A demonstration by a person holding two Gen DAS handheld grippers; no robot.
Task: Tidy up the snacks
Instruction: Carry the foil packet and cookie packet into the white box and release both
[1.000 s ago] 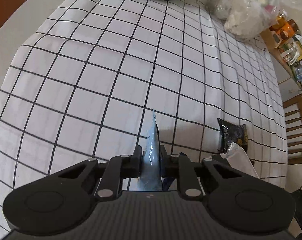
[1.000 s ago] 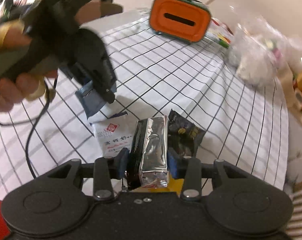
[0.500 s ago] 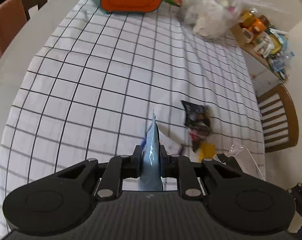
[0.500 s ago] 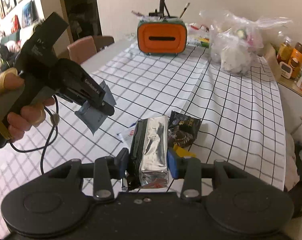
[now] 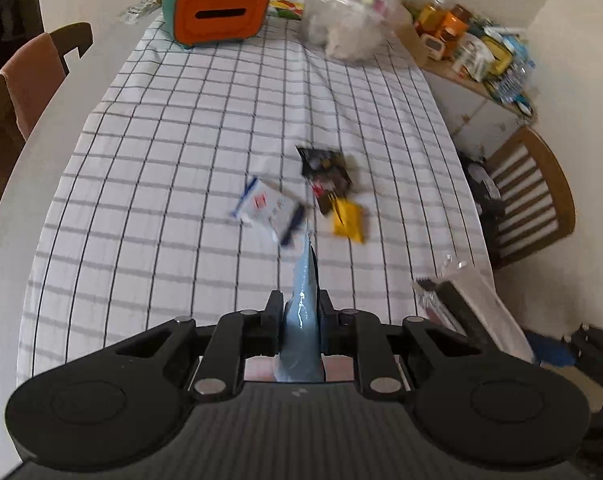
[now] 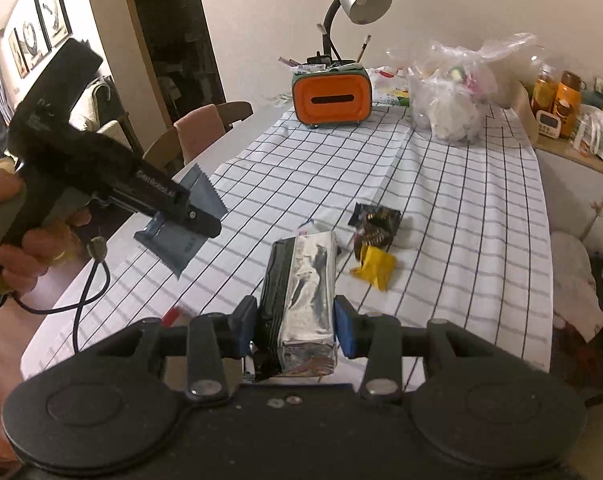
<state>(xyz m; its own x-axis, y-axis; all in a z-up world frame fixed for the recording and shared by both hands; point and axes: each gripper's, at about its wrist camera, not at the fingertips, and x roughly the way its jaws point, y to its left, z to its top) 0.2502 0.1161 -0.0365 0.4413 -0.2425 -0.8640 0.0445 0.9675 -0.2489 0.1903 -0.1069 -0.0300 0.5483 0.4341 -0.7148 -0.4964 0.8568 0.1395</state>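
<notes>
My left gripper (image 5: 300, 314) is shut on a flat blue-grey snack packet (image 5: 303, 312), held edge-on high above the checked tablecloth (image 5: 181, 152). The right wrist view shows that same packet (image 6: 185, 216) in the left gripper (image 6: 197, 216), held by a person's hand (image 6: 29, 252). My right gripper (image 6: 295, 322) is shut on a silver foil snack pack (image 6: 305, 296), also lifted; it shows at the left wrist view's right edge (image 5: 473, 300). On the cloth lie a white-and-blue packet (image 5: 267, 210), a dark packet (image 5: 325, 170) and a yellow one (image 5: 347, 220).
An orange-and-green box (image 5: 217, 12) with a slot stands at the table's far end, a lamp (image 6: 357, 0) behind it and a clear bag (image 5: 349, 24) of items beside it. Chairs (image 5: 529, 200) flank the table. A cluttered shelf (image 5: 473, 48) runs along the right wall.
Both grippers have risen and pulled back from the table with their packets still held. More of the table and the snacks lying on it has come into view.
</notes>
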